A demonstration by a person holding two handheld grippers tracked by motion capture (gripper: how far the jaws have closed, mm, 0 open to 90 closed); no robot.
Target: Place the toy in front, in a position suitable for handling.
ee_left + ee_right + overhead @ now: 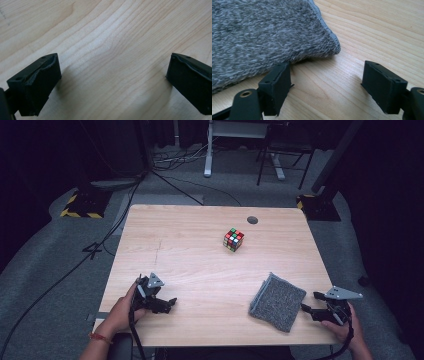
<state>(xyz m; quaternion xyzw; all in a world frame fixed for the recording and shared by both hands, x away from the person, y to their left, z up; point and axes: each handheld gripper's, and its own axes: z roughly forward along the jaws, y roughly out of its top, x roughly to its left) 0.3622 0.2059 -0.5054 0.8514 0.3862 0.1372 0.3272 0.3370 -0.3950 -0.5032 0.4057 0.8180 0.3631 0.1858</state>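
While the right gripper [325,85] stands spread at the folded grey towel's [278,301] three o'clock edge, one jaw touching it, the left gripper [112,82] is spread over bare counter [200,265], Rubik's cube [233,240] at twelve o'clock.

Fuzzy grey cloth [262,32] on smooth matt wooden table [374,30].
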